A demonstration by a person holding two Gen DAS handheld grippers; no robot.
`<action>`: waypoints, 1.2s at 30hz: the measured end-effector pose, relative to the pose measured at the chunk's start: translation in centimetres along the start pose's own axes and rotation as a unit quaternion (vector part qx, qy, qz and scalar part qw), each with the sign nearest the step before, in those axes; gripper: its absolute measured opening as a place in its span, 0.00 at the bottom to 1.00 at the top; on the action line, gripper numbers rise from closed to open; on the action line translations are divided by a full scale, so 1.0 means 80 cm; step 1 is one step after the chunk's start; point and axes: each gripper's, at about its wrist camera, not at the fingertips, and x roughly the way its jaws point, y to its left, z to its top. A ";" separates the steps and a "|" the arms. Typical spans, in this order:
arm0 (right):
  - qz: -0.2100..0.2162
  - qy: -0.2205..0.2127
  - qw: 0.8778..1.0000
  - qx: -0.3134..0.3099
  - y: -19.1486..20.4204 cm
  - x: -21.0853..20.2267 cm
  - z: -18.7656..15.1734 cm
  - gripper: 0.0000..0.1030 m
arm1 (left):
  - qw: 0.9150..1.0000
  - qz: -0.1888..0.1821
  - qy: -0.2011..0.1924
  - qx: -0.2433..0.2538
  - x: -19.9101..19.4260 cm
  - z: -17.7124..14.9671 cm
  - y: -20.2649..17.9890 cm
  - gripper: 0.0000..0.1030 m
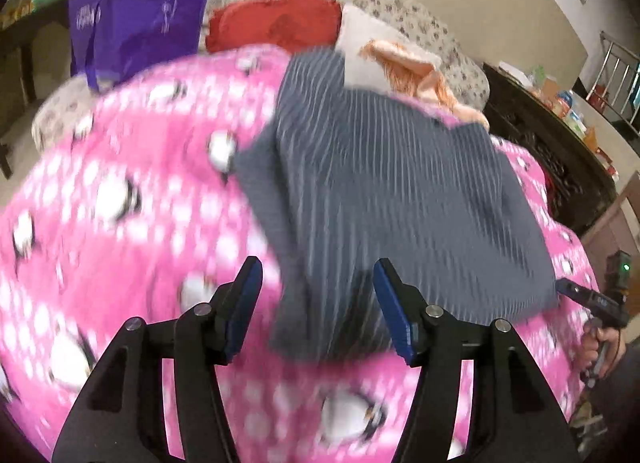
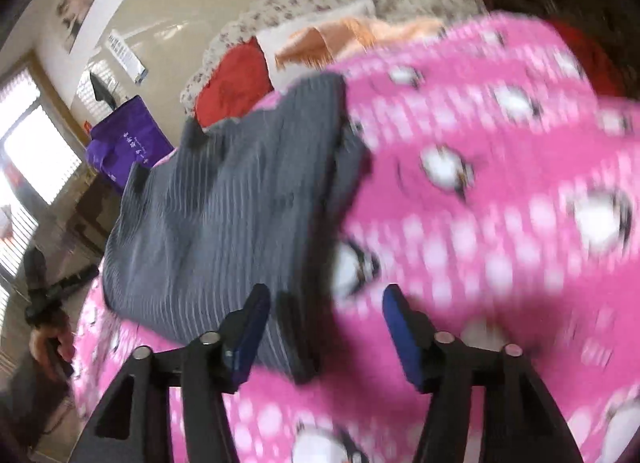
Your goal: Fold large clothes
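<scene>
A grey striped garment (image 1: pixel 380 183) lies folded on a pink blanket (image 1: pixel 120 223) printed with white dots and penguins. My left gripper (image 1: pixel 318 267) hovers open over the garment's near left corner, and its blue pads touch no cloth. The right wrist view shows the same garment (image 2: pixel 224 215) on the pink blanket (image 2: pixel 500 223). There my right gripper (image 2: pixel 326 291) stands open above the garment's near right corner, with nothing pinched. Each gripper also appears in the other's view, held in a hand: the right gripper (image 1: pixel 592 299) and the left gripper (image 2: pixel 44 291). Both views are motion-blurred.
At the far end of the bed lie a red cloth (image 1: pixel 276 23), a white pillow (image 1: pixel 360 39) and an orange fringed cloth (image 1: pixel 416 67). A purple bag (image 1: pixel 136 3) stands at the far left. A dark carved cabinet (image 1: pixel 552 167) with bottles runs along the right side.
</scene>
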 end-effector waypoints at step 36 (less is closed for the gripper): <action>0.154 0.028 0.988 0.005 0.059 -0.074 -0.096 0.11 | 0.990 -0.126 0.055 0.034 -0.071 -0.082 -0.012 0.18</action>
